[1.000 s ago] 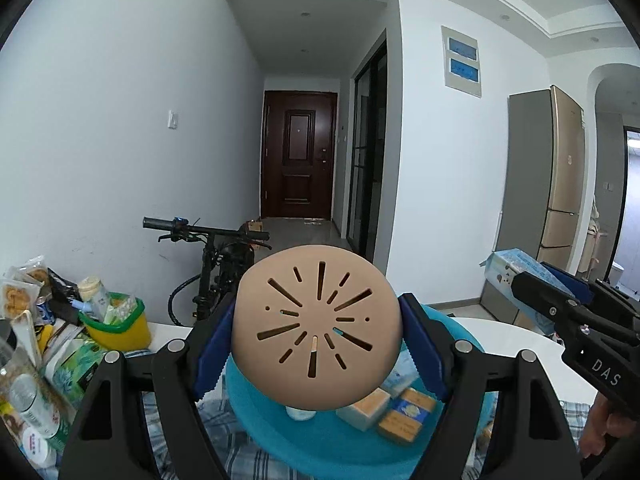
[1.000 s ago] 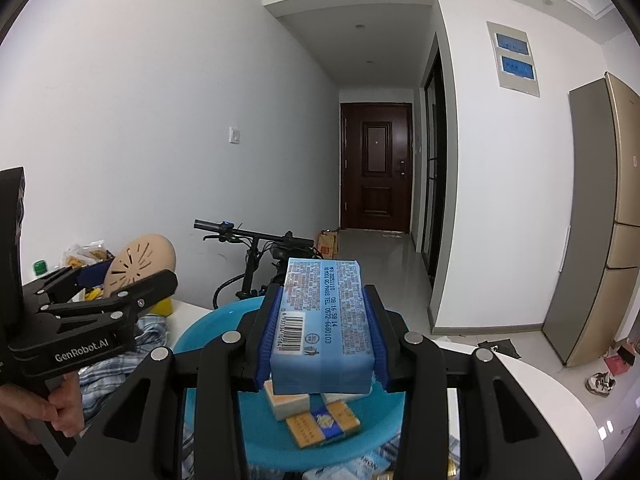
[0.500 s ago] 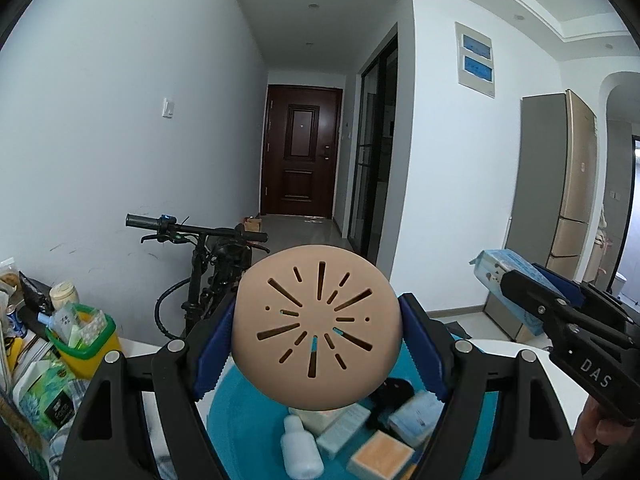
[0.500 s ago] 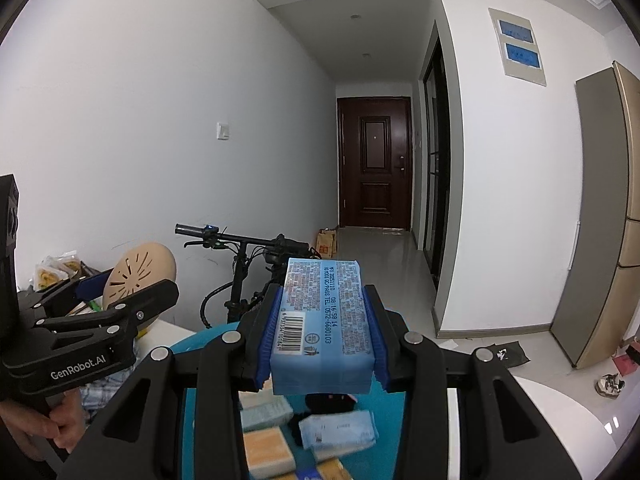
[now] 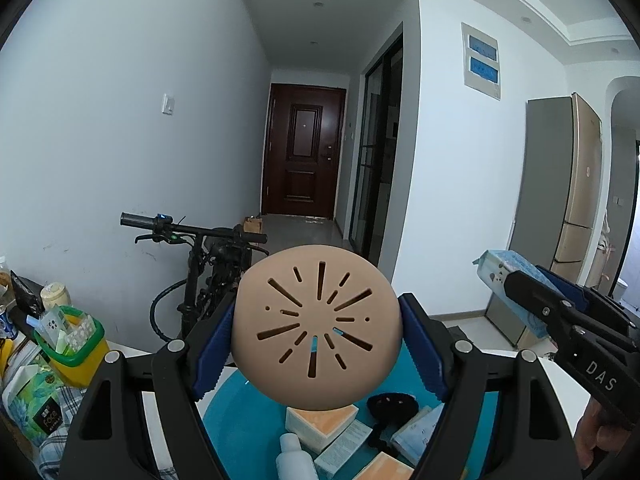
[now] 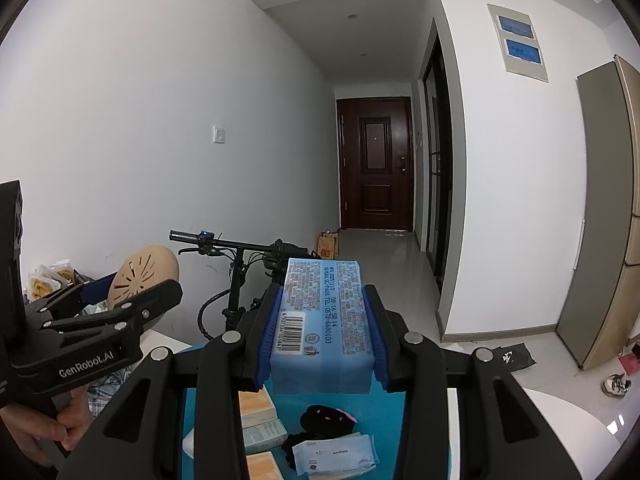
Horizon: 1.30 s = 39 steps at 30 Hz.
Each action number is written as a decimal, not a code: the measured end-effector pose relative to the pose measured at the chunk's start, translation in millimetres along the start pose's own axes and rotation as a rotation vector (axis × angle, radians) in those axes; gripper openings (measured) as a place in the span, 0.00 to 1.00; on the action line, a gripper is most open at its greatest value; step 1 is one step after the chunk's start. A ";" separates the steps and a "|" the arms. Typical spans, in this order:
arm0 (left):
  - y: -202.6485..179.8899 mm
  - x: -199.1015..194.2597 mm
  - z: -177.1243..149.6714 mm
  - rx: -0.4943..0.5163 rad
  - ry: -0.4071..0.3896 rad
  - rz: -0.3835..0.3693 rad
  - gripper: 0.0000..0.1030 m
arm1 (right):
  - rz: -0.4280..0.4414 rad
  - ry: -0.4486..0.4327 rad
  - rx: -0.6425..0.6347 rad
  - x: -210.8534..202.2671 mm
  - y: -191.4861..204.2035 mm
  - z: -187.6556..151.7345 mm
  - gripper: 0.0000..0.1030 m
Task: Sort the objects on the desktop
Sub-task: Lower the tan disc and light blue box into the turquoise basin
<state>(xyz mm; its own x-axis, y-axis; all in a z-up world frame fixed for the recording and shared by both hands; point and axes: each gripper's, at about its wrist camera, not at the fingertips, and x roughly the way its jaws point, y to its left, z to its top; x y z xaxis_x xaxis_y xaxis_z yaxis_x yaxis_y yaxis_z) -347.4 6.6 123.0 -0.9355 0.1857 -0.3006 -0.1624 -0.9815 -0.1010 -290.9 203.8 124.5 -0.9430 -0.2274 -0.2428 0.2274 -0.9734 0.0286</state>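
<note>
Below, blue basin (image 5: pixel 240 396) with boxes (image 5: pixel 320 420), bottle (image 5: pixel 294 458), packets (image 6: pixel 334 456).

Both views are evenly lit by soft daylight, pretty bright. Heavy fisheye bending and black vignetting are seen at the corners. Glare is caught on the white table (image 6: pixel 560 420) at right. Everything's rendered sharp.

Both tongs were black, angular frames with round silver screws and ribbed blue pads. The left tongs (image 5: pixel 316 344) bore white "GenRobot.AI" lettering. The right tongs (image 6: pixel 322 336) read "DAS".
</note>
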 end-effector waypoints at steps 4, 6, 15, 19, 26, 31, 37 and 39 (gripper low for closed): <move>-1.9 6.6 -0.4 0.013 0.046 0.013 0.78 | 0.001 0.014 -0.003 2.2 0.4 -0.8 0.37; -3.8 12.8 -1.8 0.025 0.101 0.033 0.78 | -0.002 0.045 -0.006 5.7 1.6 -1.7 0.37; -5.1 44.5 -17.7 0.034 0.307 0.049 0.78 | 0.021 0.261 0.004 36.9 -0.8 -12.7 0.37; -3.4 60.1 -28.1 0.012 0.394 0.035 0.78 | 0.048 0.333 0.013 48.2 -3.5 -22.0 0.37; 3.6 84.0 -45.8 -0.028 0.516 0.036 0.78 | 0.065 0.415 0.017 63.0 -8.6 -36.0 0.37; 7.7 94.3 -56.0 -0.051 0.595 0.043 0.78 | 0.076 0.539 0.008 78.9 -10.1 -51.0 0.37; 3.5 100.3 -64.7 -0.049 0.645 0.035 0.78 | 0.078 0.581 0.013 83.3 -14.1 -57.6 0.37; 1.5 99.8 -66.1 -0.048 0.651 0.032 0.78 | 0.079 0.578 0.011 82.3 -14.8 -56.4 0.37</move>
<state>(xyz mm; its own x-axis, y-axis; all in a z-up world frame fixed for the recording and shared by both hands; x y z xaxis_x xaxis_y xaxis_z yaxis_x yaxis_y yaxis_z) -420.3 26.7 30.2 -0.5561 0.1609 -0.8154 -0.1097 -0.9867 -0.1199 -358.1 201.1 49.5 -0.6366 -0.2504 -0.7294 0.2866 -0.9549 0.0776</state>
